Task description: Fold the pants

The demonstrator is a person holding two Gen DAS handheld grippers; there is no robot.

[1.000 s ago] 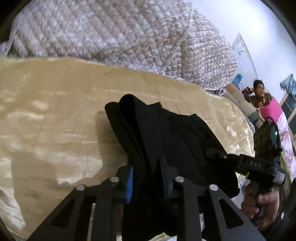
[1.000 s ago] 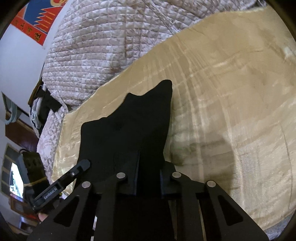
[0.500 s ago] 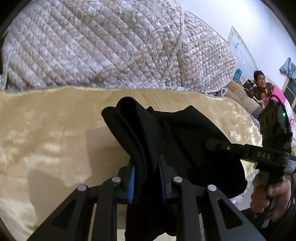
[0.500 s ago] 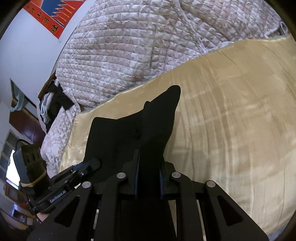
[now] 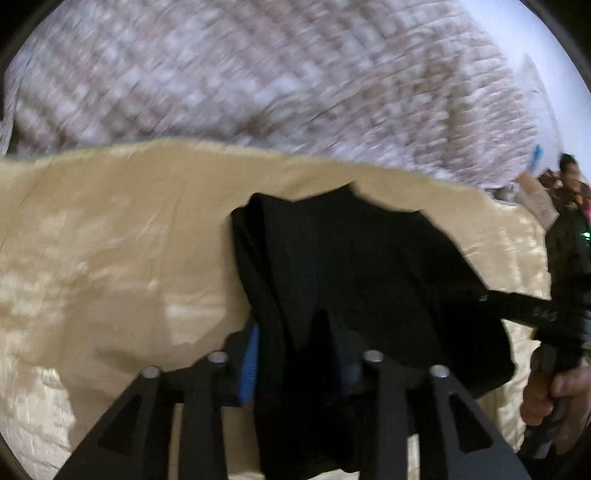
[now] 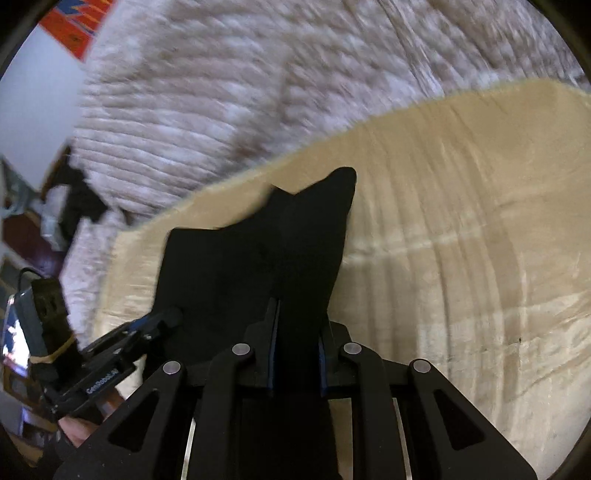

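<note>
The black pants (image 5: 362, 273) hang bunched between both grippers above a tan blanket (image 5: 110, 266). My left gripper (image 5: 295, 354) is shut on a thick fold of the pants, blue pads pressed to the cloth. My right gripper (image 6: 295, 350) is shut on another fold of the pants (image 6: 266, 251), which spread forward and left to a pointed corner. The right gripper also shows at the right edge of the left wrist view (image 5: 532, 310), and the left gripper at the lower left of the right wrist view (image 6: 147, 328). Both views are motion-blurred.
A quilted white-and-brown bedspread (image 5: 258, 74) is heaped behind the tan blanket (image 6: 461, 221). A seated person (image 5: 569, 177) is at the far right. A red poster (image 6: 74, 22) hangs on the wall, and clothes (image 6: 74, 199) lie at the bed's left side.
Both grippers have moved with the pants held between them, and the views now blur. The quilt fills more of both views than a second ago. Both grips stay shut.
</note>
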